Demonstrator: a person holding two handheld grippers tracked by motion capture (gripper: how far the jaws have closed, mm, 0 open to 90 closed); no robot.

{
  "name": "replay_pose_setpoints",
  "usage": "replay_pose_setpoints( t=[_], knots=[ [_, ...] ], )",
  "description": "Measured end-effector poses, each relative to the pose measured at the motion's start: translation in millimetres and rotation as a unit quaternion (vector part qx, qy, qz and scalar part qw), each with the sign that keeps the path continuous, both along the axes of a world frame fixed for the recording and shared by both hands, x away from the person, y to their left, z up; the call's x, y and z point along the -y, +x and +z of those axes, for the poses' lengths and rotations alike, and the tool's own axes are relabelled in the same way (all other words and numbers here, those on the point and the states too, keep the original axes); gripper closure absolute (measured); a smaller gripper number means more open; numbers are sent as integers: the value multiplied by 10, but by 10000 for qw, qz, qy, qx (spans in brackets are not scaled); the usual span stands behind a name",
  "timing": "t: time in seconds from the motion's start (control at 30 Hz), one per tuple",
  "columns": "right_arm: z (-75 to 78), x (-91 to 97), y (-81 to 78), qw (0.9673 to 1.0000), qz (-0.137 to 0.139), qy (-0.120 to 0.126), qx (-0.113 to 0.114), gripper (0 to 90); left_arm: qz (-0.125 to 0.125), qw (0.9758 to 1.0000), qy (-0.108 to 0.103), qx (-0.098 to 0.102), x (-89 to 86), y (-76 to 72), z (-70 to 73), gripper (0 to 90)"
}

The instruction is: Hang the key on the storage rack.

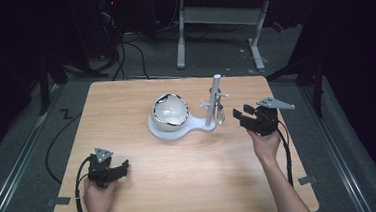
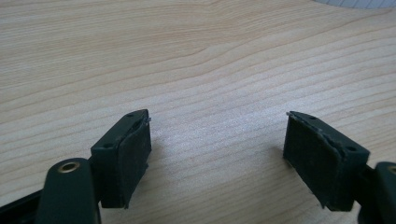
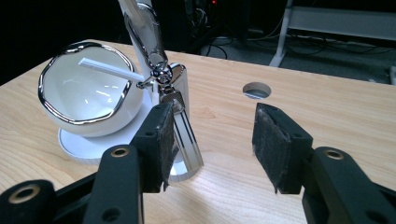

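Both hand-held grippers held apart, jaws spread.
The left hand-held gripper (image 1: 111, 171) sits low at the near left in the person's left hand (image 1: 98, 198); the right hand-held gripper (image 1: 257, 117) is raised farther forward, its forearm extended.

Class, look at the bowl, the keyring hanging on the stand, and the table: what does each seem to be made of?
Bowl: glossy white, likely ceramic or plastic, with a mirror-like chrome rim. Keyring: polished metal, judging by bright reflections. Table: pale wood or wood-look laminate, matte, with visible grain lines. Stand: plain white, probably plastic.
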State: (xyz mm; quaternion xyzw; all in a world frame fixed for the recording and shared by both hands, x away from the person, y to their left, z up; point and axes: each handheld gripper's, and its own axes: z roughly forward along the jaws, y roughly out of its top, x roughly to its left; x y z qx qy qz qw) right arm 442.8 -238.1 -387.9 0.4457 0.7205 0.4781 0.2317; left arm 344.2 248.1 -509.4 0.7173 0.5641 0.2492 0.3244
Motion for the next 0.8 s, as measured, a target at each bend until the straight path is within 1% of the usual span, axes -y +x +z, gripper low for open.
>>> replay_pose_setpoints(
  t=[0.23, 0.8],
  knots=[
    [-31, 86, -51, 10000, -26, 51, -25, 482, 0, 10000, 1, 0, 0, 0, 0, 237],
    [-51, 252, -187, 9999, -52, 156, 11, 474, -1, 10000, 4, 0, 1, 0, 0, 236]
  ],
)
